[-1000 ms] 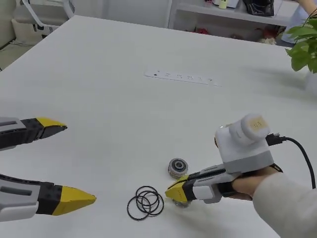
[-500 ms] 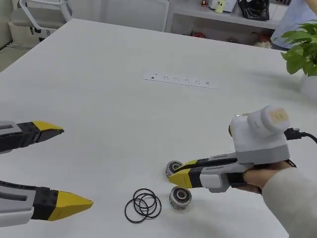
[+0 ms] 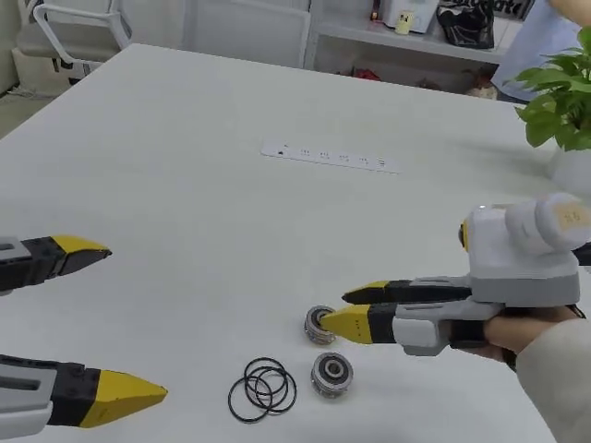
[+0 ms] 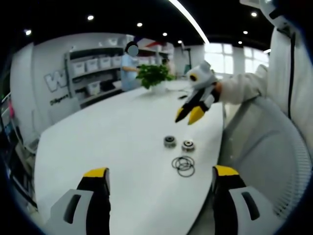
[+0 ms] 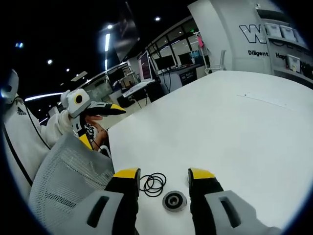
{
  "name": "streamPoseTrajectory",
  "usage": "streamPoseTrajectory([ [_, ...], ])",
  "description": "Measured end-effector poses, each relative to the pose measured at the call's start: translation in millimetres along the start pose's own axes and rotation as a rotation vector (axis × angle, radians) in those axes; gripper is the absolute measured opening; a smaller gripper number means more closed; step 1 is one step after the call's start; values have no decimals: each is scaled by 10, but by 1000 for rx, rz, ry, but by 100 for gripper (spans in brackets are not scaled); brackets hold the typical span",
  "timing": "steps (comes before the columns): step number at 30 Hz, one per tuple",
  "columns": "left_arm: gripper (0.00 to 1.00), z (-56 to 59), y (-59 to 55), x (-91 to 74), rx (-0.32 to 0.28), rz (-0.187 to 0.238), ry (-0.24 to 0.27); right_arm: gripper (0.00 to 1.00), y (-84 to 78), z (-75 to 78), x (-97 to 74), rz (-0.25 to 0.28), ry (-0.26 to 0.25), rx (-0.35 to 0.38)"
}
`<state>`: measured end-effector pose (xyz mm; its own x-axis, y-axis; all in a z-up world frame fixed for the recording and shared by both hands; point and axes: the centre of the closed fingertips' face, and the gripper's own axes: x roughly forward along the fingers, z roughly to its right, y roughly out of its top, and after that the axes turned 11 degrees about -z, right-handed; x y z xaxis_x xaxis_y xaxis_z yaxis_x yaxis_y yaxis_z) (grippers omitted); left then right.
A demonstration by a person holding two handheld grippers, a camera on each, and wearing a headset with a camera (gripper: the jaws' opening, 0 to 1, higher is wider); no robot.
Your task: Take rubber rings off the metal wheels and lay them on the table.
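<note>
Right gripper [image 3: 334, 310]: jaws parted, empty, poised over the two metal wheels [image 3: 331, 374]. Loose rubber rings [image 3: 262, 389] lie just ahead of its tips. Left gripper [image 3: 138, 321]: jaws wide apart, empty, well clear of the wheels. Recommended: clamp one wheel by its rim, then peel any ring on it with the other gripper. Wall lettering [image 5: 261, 52] reads "Diligent", the rest cut off.

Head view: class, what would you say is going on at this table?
A person holds a tool in each hand over a white table. The right tool, open and empty, hangs just above two metal wheels. A small pile of rubber rings lies loose beside them. The left tool is wide open, off to the side.
</note>
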<state>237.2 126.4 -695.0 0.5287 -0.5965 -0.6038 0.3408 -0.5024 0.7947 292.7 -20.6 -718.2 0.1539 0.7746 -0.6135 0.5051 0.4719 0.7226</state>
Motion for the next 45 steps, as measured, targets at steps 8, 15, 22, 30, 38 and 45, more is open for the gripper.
streamPoseTrajectory([
  [8,90,2,-28,-24,-14,1,9,56,76,-39,-167,56,-16,-24],
  [15,92,22,-58,-34,-28,7,10,71,33,-61,-292,62,-50,-58],
  [22,93,34,-96,-39,-47,10,15,86,-75,-97,-409,71,-79,-124],
  [30,92,55,-169,-54,-80,15,28,92,-385,-24,-526,48,-106,-95],
  [38,92,83,-292,-40,-117,5,33,92,-665,104,-570,21,-122,-18],
  [45,93,79,-333,-21,-142,1,33,93,-877,142,-517,-33,-117,36],
])
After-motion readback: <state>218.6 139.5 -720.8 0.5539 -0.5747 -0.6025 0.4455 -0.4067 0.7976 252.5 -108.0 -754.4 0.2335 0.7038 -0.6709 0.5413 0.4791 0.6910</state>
